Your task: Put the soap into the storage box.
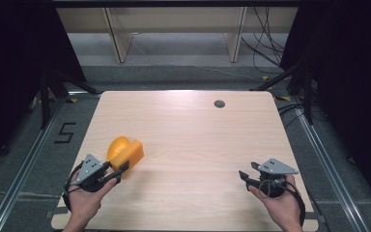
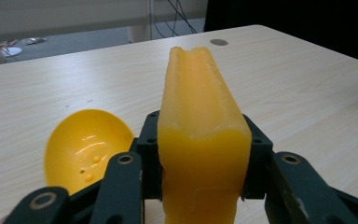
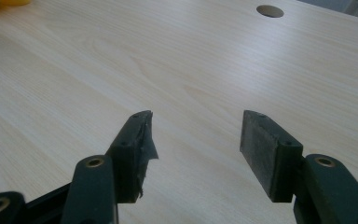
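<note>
One orange block [image 1: 131,153], one yellow bowl [image 1: 117,146], two hand-held grippers, left [image 1: 121,170] and right [image 1: 244,177], one worktop [image 1: 188,130], one round hole [image 1: 219,104] in worktop

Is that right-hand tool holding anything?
No. The right gripper has its fingers apart over the bare table, nothing between them.

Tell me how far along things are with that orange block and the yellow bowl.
Done: the left gripper is clamped on the orange block, beside the yellow bowl. In hand: only that grip. Left: moving the block anywhere; the right gripper sits open over bare table, holding nothing.
</note>
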The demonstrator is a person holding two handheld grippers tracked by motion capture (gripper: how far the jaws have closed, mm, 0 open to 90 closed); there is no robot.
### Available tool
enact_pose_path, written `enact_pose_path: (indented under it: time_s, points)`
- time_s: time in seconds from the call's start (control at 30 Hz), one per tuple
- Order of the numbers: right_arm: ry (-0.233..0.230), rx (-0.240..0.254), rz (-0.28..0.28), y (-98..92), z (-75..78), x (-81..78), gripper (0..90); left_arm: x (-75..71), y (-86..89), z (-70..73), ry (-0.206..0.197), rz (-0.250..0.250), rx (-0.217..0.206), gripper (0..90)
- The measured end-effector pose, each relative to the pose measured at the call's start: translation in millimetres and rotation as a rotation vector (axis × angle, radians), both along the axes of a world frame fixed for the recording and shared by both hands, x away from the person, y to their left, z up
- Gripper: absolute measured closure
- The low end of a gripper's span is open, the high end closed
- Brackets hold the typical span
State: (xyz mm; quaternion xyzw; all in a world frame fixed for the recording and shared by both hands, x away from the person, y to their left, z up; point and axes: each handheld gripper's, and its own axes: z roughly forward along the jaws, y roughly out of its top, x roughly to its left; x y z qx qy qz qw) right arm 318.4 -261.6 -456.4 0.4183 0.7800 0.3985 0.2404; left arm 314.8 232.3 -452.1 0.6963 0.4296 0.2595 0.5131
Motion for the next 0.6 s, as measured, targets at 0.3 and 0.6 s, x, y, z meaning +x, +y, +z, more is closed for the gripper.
enact_pose_path:
  time_s: [0.3, 0.6]
  points:
    - [0.025, 0.012, -0.002, 0.7, 0.0, -1.3, 44.3, -0.4, -1.5, 0.8, -0.009, 0.150, -0.018, 60.2]
    - [0.024, 0.008, 0.009, 0.7, -0.3, -0.1, 43.6, 8.1, -4.5, 0.4, -0.025, 0.299, 0.010, 60.2]
